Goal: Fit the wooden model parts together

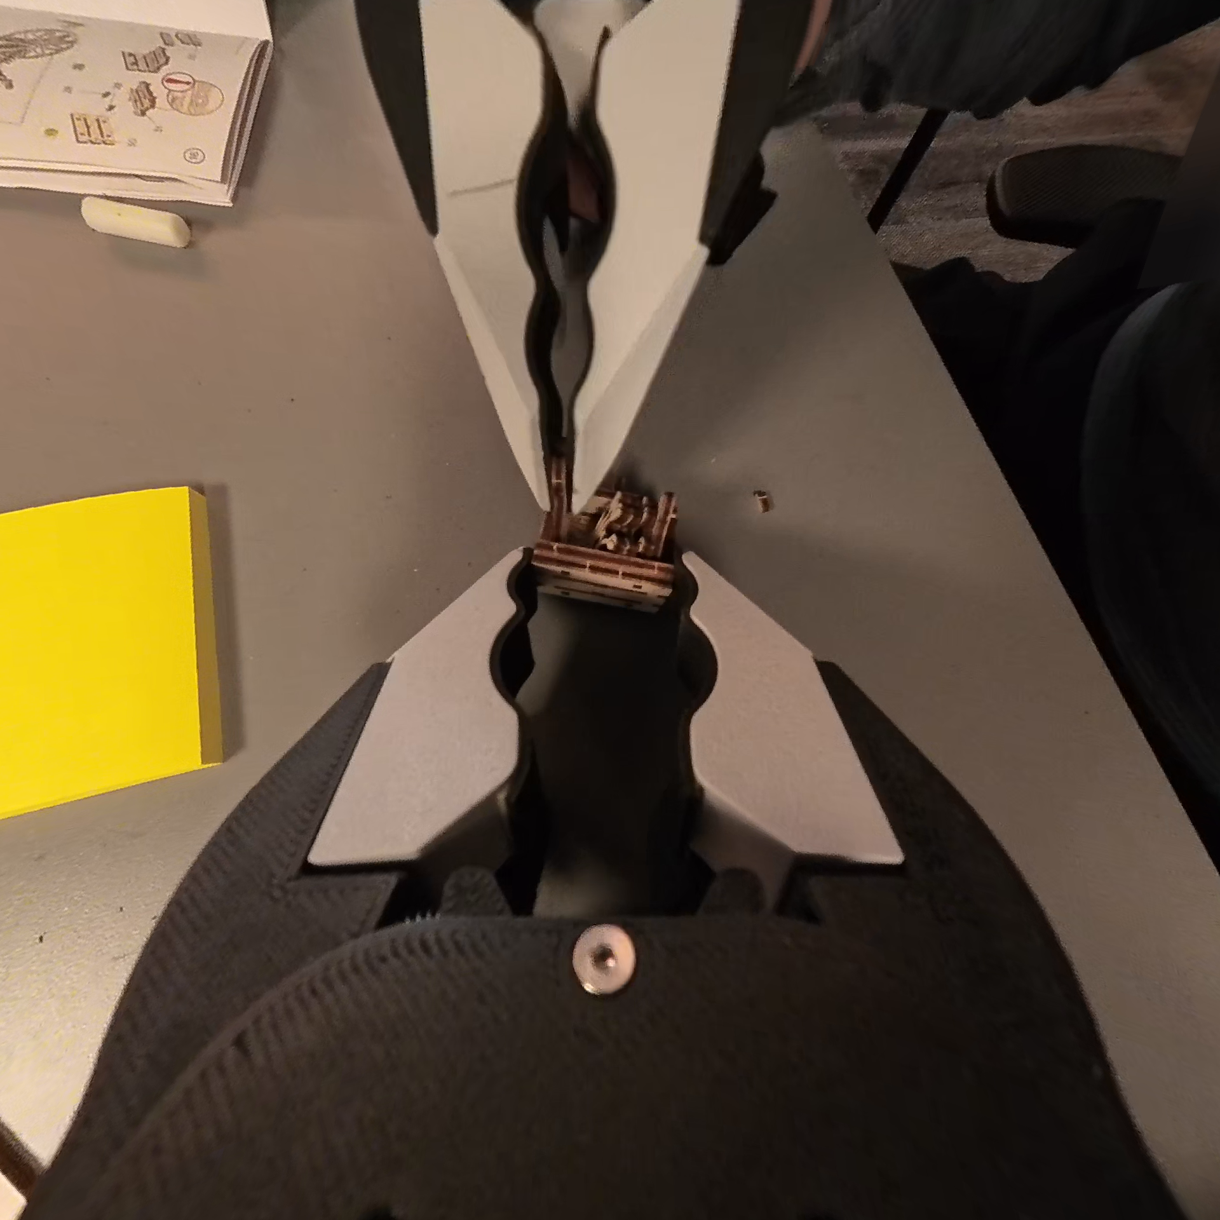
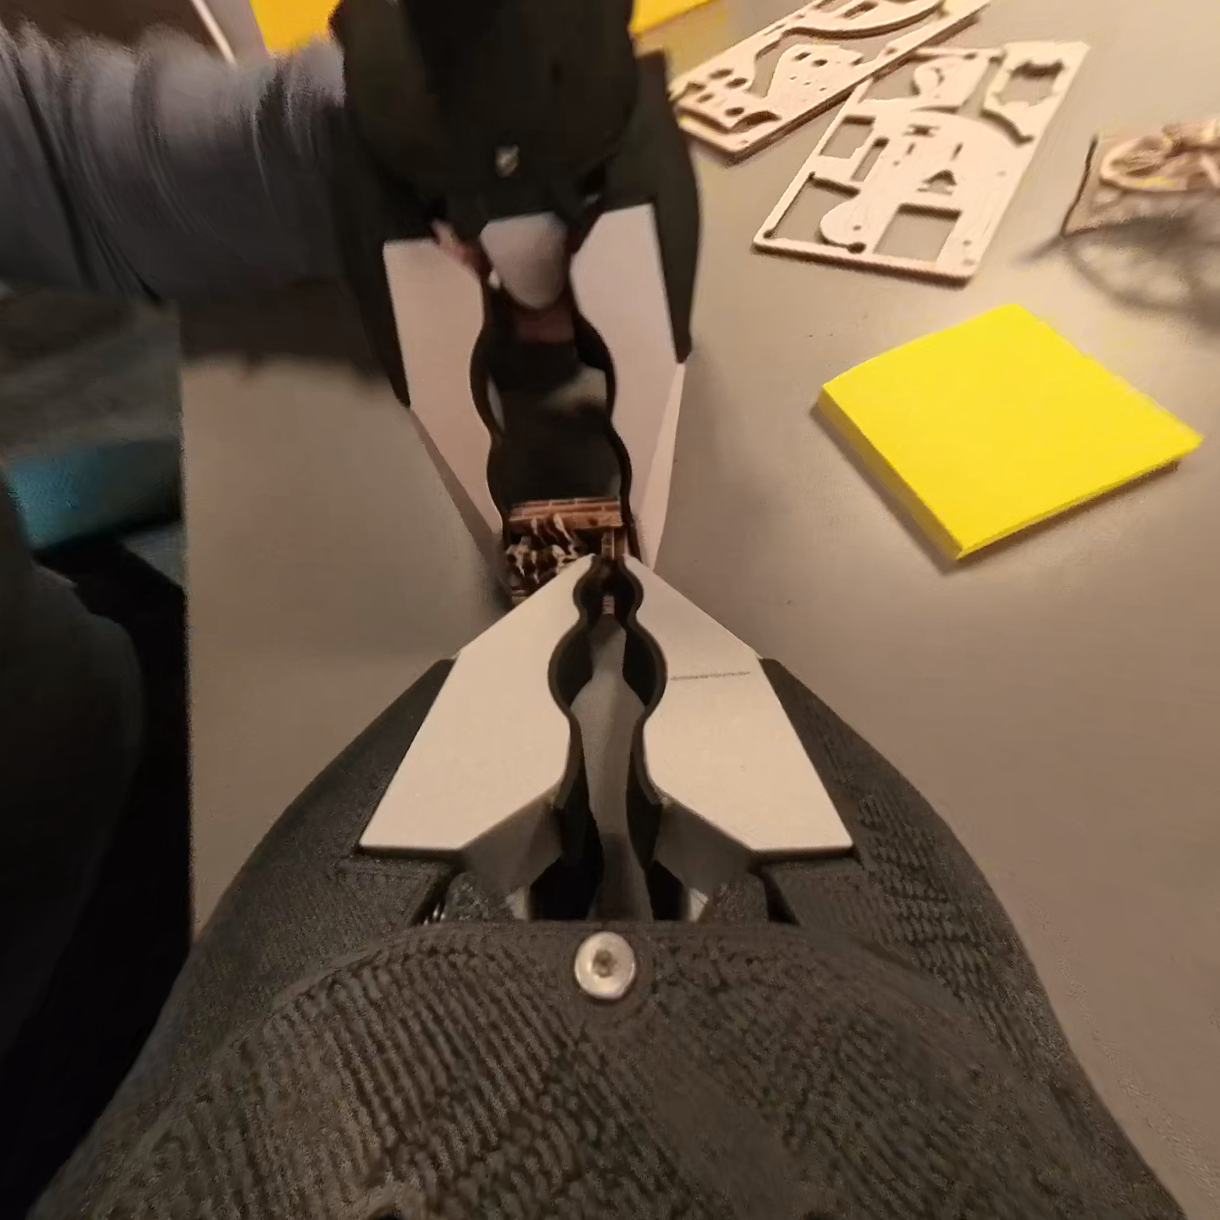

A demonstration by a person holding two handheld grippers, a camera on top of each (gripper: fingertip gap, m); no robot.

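A small box-like wooden assembly (image 1: 607, 548) with brown laser-cut edges is held just above the grey table (image 1: 264, 396). My left gripper (image 1: 604, 568) is shut on its near side. My right gripper (image 1: 561, 482) comes in from the far side, shut on a thin flat wooden piece (image 1: 560, 488) that stands on edge at the assembly's left wall. In the right wrist view my right gripper (image 2: 606, 577) pinches that thin piece (image 2: 607, 597), and the assembly (image 2: 561, 538) sits between the left gripper's fingers (image 2: 650, 475) beyond it.
A yellow pad (image 1: 99, 640) (image 2: 1003, 422) lies on the table. An instruction booklet (image 1: 125, 92) and a small white block (image 1: 135, 221) lie far left. Wooden part sheets (image 2: 924, 165) lie far right. A tiny wood scrap (image 1: 761, 502) is near the table edge (image 1: 990, 462). A person's sleeve (image 2: 198, 165) shows. The tips of both grippers are at nearly the same place. My left gripper's tips are some 4 cm from the tiny wood scrap (image 1: 761, 502).
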